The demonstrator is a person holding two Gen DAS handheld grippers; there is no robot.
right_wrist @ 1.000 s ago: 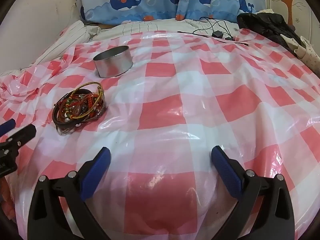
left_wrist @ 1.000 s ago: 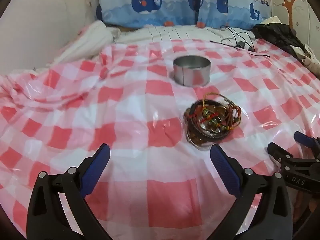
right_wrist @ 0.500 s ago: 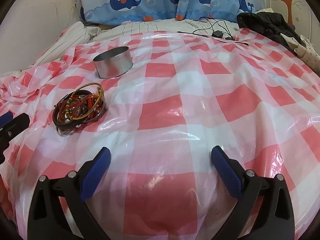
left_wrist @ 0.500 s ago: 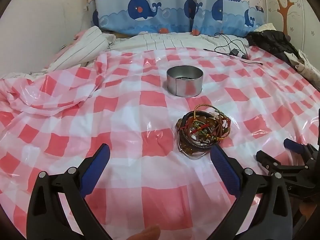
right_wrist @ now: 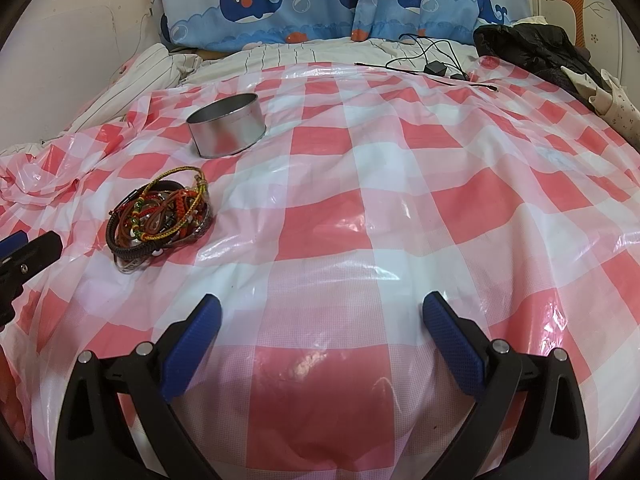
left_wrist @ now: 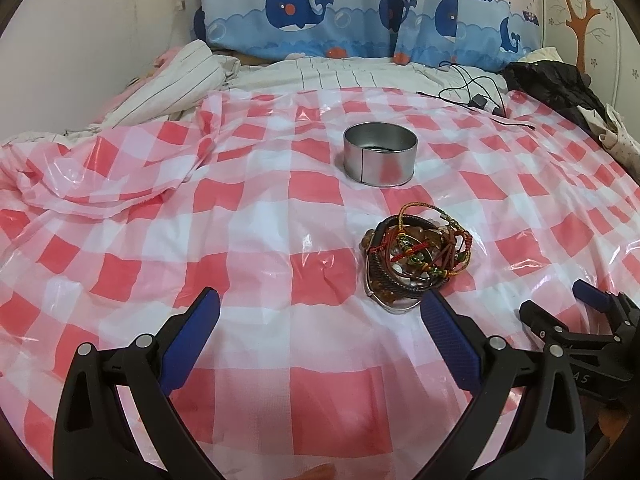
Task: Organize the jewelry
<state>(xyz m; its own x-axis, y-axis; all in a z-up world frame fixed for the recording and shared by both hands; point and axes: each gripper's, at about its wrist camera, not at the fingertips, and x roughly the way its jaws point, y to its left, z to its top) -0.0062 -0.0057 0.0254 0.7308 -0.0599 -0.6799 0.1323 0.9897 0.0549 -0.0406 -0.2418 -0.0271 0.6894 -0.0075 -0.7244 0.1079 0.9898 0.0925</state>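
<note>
the left gripper hangs over the red-and-white checked plastic sheet with its 2 blue-padded fingers spread wide and nothing between them. the right gripper is likewise spread wide and empty above the same sheet; in the left wrist view it shows at the lower right edge, and the left one shows at the far left edge of the right wrist view.

the task's thing, a tangled pile of bracelets, lies on the sheet just beyond the tip of the left gripper's right-hand finger, apart from it. the pile holds dark braided leather bands, red and orange cords, a green-and-yellow woven cord and some beads, with a thin metal bangle under the near edge. in the right wrist view the pile sits well to the left of the right gripper, between it and the left gripper.

a round open silver tin stands upright on the sheet beyond the pile, near it but not touching. its inside is too shadowed to tell what it holds.

at the back, a whale-print blue curtain hangs above striped bedding. a black cable with a charger lies at the sheet's far edge, and a black garment is heaped at the right.
</note>
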